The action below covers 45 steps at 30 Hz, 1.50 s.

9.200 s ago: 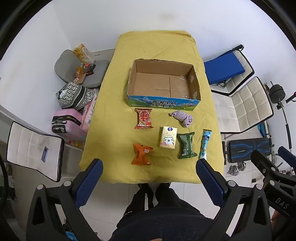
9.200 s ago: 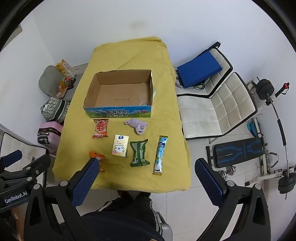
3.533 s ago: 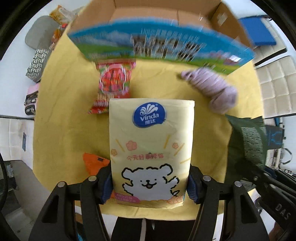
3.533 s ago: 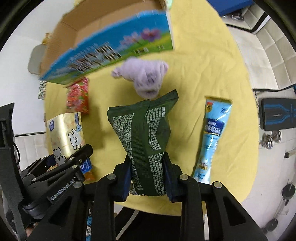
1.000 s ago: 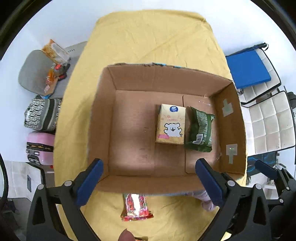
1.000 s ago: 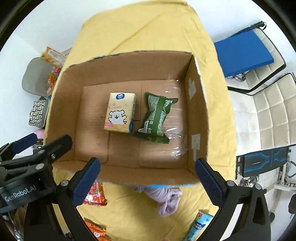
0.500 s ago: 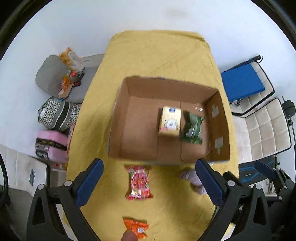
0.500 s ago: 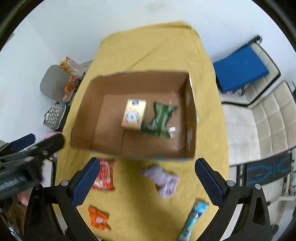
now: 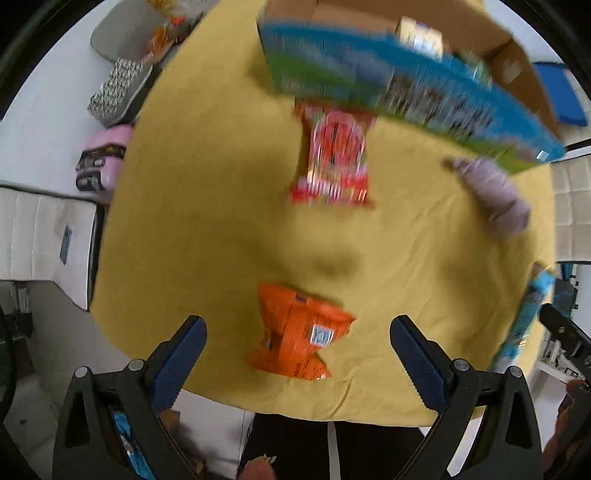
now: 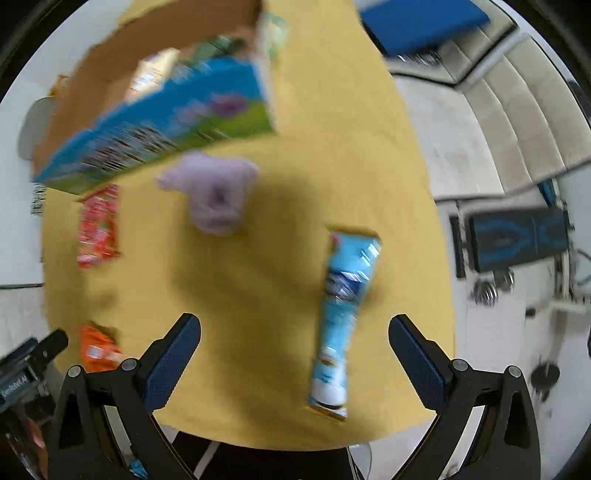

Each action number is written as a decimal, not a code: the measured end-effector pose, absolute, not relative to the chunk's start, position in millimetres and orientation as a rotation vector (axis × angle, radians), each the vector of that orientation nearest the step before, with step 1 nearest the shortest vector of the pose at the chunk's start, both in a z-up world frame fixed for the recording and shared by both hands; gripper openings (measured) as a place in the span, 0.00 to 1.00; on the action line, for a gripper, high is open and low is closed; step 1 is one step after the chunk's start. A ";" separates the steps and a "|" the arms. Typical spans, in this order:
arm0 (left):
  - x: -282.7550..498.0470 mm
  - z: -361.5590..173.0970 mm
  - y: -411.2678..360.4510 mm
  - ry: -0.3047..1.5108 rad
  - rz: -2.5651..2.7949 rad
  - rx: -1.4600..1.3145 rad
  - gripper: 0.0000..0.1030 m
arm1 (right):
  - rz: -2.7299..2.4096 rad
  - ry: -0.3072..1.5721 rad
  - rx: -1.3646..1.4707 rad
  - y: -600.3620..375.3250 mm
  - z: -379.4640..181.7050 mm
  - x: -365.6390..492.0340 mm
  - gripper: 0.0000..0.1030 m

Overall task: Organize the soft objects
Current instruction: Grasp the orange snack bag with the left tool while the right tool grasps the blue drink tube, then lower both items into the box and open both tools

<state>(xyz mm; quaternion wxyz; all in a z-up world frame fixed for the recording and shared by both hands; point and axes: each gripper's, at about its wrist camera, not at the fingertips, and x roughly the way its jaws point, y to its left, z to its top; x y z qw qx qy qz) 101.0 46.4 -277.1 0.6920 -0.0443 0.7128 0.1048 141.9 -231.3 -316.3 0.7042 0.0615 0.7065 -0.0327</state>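
Note:
Both views are motion-blurred. My left gripper (image 9: pixel 295 343) is open and empty, low over the orange packet (image 9: pixel 301 338) near the table's front edge. A red packet (image 9: pixel 334 158) lies beyond it, in front of the cardboard box (image 9: pixel 399 88), which holds the tissue pack (image 9: pixel 419 35) and a green packet. A purple soft toy (image 9: pixel 495 192) lies at the right. My right gripper (image 10: pixel 293 343) is open and empty above the cloth, left of the long blue packet (image 10: pixel 341 314). The purple toy (image 10: pixel 216 195), red packet (image 10: pixel 98 225) and box (image 10: pixel 166 122) lie further off.
The yellow tablecloth (image 9: pixel 207 221) ends close below both grippers. Bags and a pink case (image 9: pixel 101 162) stand on the floor at the left. White padded chairs (image 10: pixel 498 110) and a weight bench (image 10: pixel 517 236) stand at the right.
Both grippers have dropped from high above the box toward the front of the table. The box now sits at the top of both views and the loose packets look much larger.

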 end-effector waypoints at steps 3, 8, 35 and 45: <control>90.6 -303.0 40.2 1.632 0.264 -0.065 0.99 | -0.119 1.593 0.127 -242.3 -339.4 127.3 1.00; 79.8 -340.4 42.1 1.707 0.288 -0.106 0.99 | -0.127 1.665 0.189 -252.4 -378.3 111.7 0.87; 87.3 -280.8 -7.0 1.603 0.087 -0.156 0.34 | 0.066 1.621 0.171 -202.4 -335.1 106.0 0.18; 142.8 -168.2 -22.0 1.428 -0.078 -0.204 0.34 | 0.172 1.507 0.227 -199.1 -243.2 162.1 0.17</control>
